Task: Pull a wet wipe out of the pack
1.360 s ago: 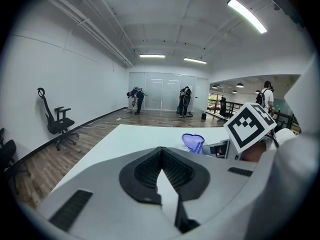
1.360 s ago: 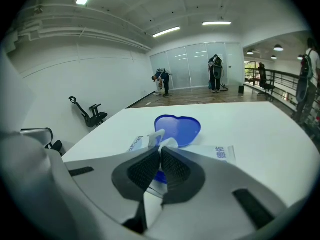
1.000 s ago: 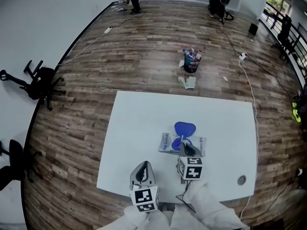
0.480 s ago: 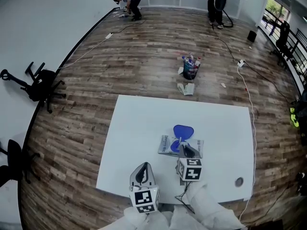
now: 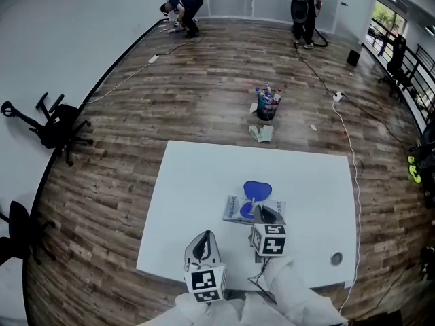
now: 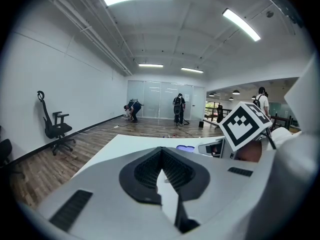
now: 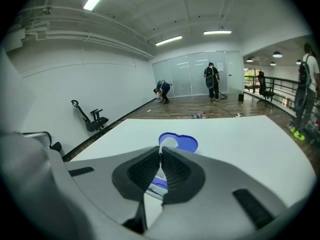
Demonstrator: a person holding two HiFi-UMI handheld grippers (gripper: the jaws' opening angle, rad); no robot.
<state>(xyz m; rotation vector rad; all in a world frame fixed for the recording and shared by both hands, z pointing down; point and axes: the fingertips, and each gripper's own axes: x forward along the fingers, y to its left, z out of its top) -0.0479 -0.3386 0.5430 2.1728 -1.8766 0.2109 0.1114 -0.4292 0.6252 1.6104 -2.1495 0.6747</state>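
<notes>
The wet wipe pack [image 5: 234, 209] lies flat on the white table [image 5: 197, 182], its blue lid [image 5: 257, 189] flipped open toward the far side. My right gripper [image 5: 262, 212] hovers over the pack's opening. In the right gripper view its jaws [image 7: 161, 150] are shut on a thin white wipe that stands up in front of the lid [image 7: 182, 143]. My left gripper [image 5: 202, 242] hangs over the table's near edge, left of the pack and touching nothing. Its jaws [image 6: 161, 150] meet at the tips, with only the table behind them.
A round grommet [image 5: 336, 258] sits in the table's near right corner. On the wooden floor beyond are a bucket of bottles [image 5: 266, 102], a rag [image 5: 262, 133], a cable [image 5: 346, 121] and a tipped office chair [image 5: 54, 124]. Two people [image 5: 183, 5] are working at the far wall.
Both grippers have risen a little. The head view has tipped up, so the table and pack sit slightly lower and more of the far room shows.
</notes>
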